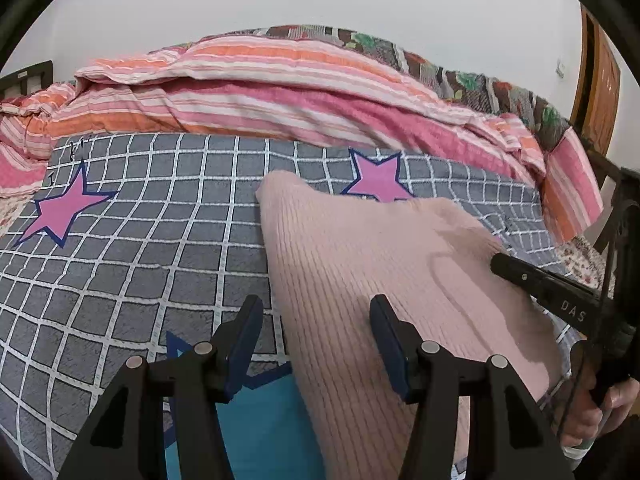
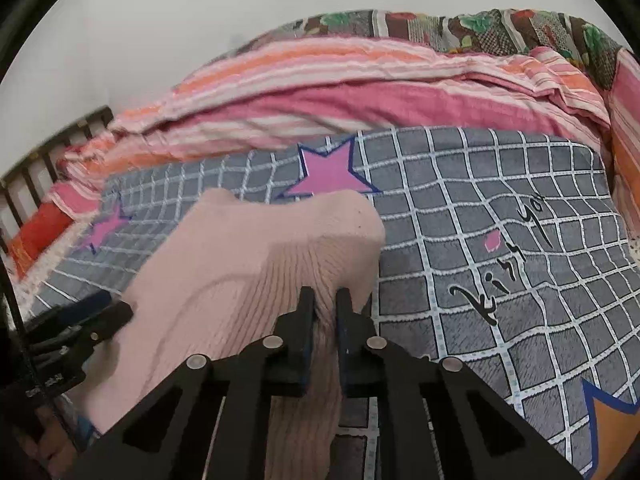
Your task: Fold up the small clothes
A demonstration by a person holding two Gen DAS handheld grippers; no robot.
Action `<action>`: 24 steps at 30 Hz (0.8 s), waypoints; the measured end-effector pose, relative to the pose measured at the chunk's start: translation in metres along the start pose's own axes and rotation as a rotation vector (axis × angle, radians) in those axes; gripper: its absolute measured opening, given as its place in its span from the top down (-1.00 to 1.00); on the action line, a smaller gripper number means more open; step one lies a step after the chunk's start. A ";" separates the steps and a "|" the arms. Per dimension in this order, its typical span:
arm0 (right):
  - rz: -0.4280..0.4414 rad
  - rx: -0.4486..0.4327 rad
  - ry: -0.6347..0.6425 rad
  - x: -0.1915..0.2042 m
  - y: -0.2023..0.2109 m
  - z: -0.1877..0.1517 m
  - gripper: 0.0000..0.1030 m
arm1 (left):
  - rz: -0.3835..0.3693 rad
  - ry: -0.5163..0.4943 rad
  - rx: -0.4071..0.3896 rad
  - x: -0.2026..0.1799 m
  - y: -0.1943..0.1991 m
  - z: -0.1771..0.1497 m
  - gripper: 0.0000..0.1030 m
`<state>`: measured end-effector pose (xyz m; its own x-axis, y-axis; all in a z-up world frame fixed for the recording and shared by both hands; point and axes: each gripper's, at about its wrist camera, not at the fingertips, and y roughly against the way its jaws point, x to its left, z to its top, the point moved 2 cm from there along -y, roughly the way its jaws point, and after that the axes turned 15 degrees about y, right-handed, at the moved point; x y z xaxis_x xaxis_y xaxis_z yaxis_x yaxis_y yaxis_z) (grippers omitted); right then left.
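Note:
A pale pink ribbed knit garment (image 1: 360, 264) lies on a grey checked blanket (image 1: 140, 240) with pink stars. My left gripper (image 1: 316, 316) is open, its fingers straddling the garment's left edge just above the cloth. My right gripper (image 2: 325, 304) is shut on a raised fold of the pink garment (image 2: 248, 264) near its right edge. The right gripper also shows in the left wrist view (image 1: 504, 266), at the garment's right side. The left gripper shows at the left edge of the right wrist view (image 2: 100, 312).
A pink and orange striped duvet (image 1: 260, 92) is heaped along the back of the bed, with a patchwork quilt (image 1: 460, 76) behind it. A dark slatted bed frame (image 2: 48, 160) stands at the left. A wooden door (image 1: 600, 88) is at the far right.

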<state>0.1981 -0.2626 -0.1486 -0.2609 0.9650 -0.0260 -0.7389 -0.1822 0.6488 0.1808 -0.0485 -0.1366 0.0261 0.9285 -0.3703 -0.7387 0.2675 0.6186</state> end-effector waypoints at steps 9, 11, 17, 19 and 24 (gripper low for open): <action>-0.029 0.054 -0.012 -0.004 -0.009 -0.002 0.81 | -0.003 -0.006 0.030 -0.001 -0.003 -0.004 -0.08; -0.037 0.052 -0.008 -0.004 -0.006 -0.002 0.73 | -0.014 -0.014 0.037 -0.002 -0.003 -0.006 -0.08; -0.044 0.043 0.013 -0.001 -0.002 -0.004 0.72 | -0.041 -0.036 0.067 -0.004 -0.003 -0.013 -0.15; -0.044 0.045 0.011 -0.001 -0.002 -0.004 0.72 | -0.030 -0.055 0.056 -0.006 -0.002 -0.015 -0.17; -0.050 0.051 0.009 -0.002 -0.003 -0.004 0.65 | -0.024 -0.056 0.048 -0.005 -0.001 -0.015 -0.21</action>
<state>0.1987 -0.2648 -0.1535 -0.2301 0.9709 -0.0665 -0.7188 -0.1235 0.6841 0.1710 -0.0577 -0.1456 0.0822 0.9341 -0.3474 -0.7041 0.3011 0.6431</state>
